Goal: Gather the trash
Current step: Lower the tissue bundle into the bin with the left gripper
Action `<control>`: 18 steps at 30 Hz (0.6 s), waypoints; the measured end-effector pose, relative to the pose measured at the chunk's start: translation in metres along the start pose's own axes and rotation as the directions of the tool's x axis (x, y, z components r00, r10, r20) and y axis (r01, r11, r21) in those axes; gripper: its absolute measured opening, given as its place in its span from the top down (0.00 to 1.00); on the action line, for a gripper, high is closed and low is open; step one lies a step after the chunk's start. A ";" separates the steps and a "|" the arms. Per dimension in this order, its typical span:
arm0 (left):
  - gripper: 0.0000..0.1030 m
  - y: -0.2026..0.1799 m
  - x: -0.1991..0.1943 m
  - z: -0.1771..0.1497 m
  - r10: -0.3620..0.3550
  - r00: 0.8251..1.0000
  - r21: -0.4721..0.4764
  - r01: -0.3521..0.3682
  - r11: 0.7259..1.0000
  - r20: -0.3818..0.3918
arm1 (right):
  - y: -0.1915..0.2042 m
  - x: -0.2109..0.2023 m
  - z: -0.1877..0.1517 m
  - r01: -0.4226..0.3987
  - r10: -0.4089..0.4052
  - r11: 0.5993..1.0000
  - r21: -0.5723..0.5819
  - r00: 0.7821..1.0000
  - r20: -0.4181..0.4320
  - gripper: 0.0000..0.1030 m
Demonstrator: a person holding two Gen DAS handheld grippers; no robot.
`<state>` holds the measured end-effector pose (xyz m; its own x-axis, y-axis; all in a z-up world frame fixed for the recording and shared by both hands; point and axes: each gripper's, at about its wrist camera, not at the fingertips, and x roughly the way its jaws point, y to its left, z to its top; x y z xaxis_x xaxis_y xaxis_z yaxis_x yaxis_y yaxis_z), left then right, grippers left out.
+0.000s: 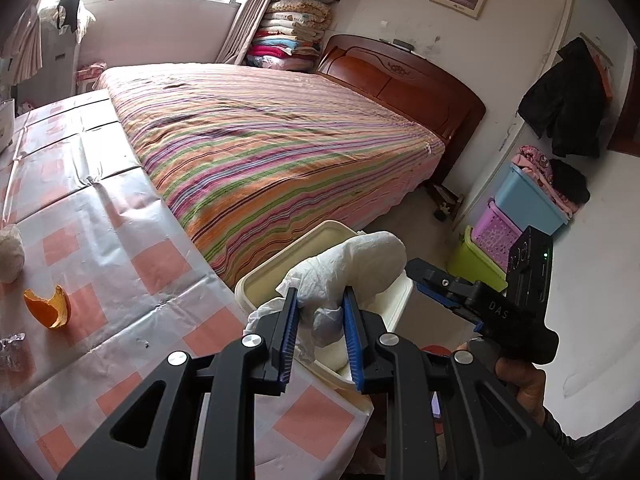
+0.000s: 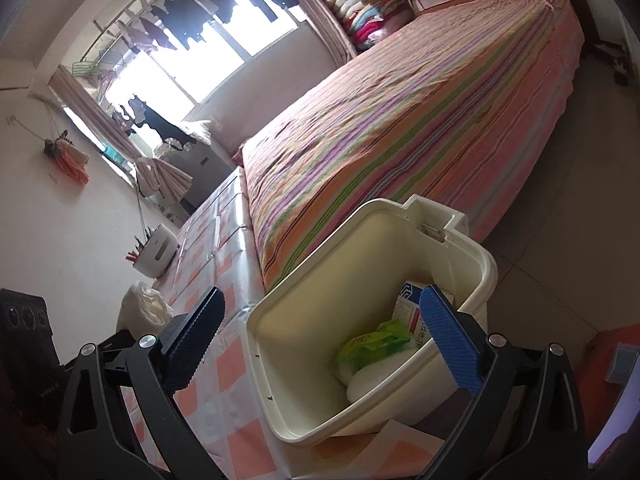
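Left gripper (image 1: pixel 320 322) clamps crumpled white tissue wad (image 1: pixel 360 264) | cream plastic bin (image 1: pixel 256 280) directly beneath, 12 o'clock | right gripper (image 2: pixel 324 316) wide, empty, straddling bin rim.

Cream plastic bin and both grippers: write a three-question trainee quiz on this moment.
1. True or false: the left gripper is shut on a crumpled white tissue.
2. Which is inside the cream plastic bin? A) a green wrapper B) an orange peel piece C) a purple basket.
3. Fill in: the right gripper is ____ and holds nothing.

Key: 1 true. 2 A; the orange peel piece lies on the pink-checked tablecloth. 3 open.
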<state>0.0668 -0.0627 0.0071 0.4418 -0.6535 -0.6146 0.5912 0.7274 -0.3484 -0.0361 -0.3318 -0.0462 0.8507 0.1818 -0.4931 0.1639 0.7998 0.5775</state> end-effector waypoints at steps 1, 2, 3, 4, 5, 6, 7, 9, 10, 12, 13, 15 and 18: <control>0.79 0.000 0.002 0.001 -0.001 1.000 -0.003 0.001 1.000 -0.003 | -0.003 -0.004 0.002 0.013 -0.014 1.000 0.025 1.000 0.008 0.06; 0.79 0.000 0.006 0.002 0.001 1.000 -0.007 -0.001 1.000 -0.006 | -0.006 -0.008 0.003 0.019 -0.020 0.998 0.056 1.000 0.017 0.06; 0.79 0.000 0.009 0.003 -0.001 1.000 -0.010 0.001 1.000 -0.009 | -0.009 -0.010 0.004 0.017 -0.019 0.997 0.079 1.000 0.024 0.06; 0.79 -0.001 0.013 0.005 -0.004 1.000 -0.012 0.004 1.000 -0.015 | -0.016 -0.017 0.006 0.007 -0.012 0.991 0.137 0.999 0.039 0.06; 0.79 -0.002 0.015 0.006 -0.004 1.000 -0.011 0.004 1.000 -0.017 | -0.021 -0.023 0.006 -0.015 0.006 0.985 0.172 0.999 0.052 0.06; 0.79 -0.002 0.018 0.007 -0.002 1.000 -0.011 0.002 1.000 -0.016 | -0.024 -0.028 0.007 -0.031 0.018 0.981 0.192 0.997 0.071 0.06; 0.79 -0.004 0.021 0.009 -0.002 1.000 -0.011 0.002 1.000 -0.019 | -0.026 -0.036 0.008 -0.032 0.013 0.978 0.208 0.996 0.092 0.06; 0.78 -0.007 0.028 0.011 -0.005 1.000 -0.007 0.005 1.000 -0.027 | -0.025 -0.048 0.009 -0.018 -0.009 0.978 0.209 0.992 0.129 0.06; 0.78 -0.010 0.032 0.012 -0.004 1.000 -0.001 0.004 1.000 -0.029 | -0.025 -0.054 0.009 -0.040 0.011 0.980 0.197 0.989 0.145 0.06; 0.78 -0.015 0.038 0.013 -0.008 0.999 0.010 0.009 1.000 -0.035 | -0.019 -0.065 0.011 -0.077 0.044 0.980 0.182 0.983 0.177 0.06; 0.78 -0.018 0.041 0.014 -0.011 0.999 0.014 0.012 1.000 -0.038 | -0.017 -0.071 0.012 -0.091 0.056 0.980 0.176 0.980 0.194 0.06; 0.78 -0.026 0.048 0.016 -0.019 0.999 0.028 0.021 0.999 -0.048 | -0.013 -0.079 0.014 -0.102 0.069 0.983 0.153 0.976 0.209 0.06; 0.69 -0.034 0.058 0.016 -0.028 0.997 0.038 0.030 0.999 -0.066 | -0.008 -0.094 0.015 -0.118 0.085 0.987 0.109 0.960 0.266 0.06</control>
<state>0.0834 -0.1289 -0.0052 0.3799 -0.6580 -0.6502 0.6292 0.6991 -0.3398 -0.1095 -0.3634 0.0052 0.9638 0.0903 -0.2509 0.1158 0.7056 0.6990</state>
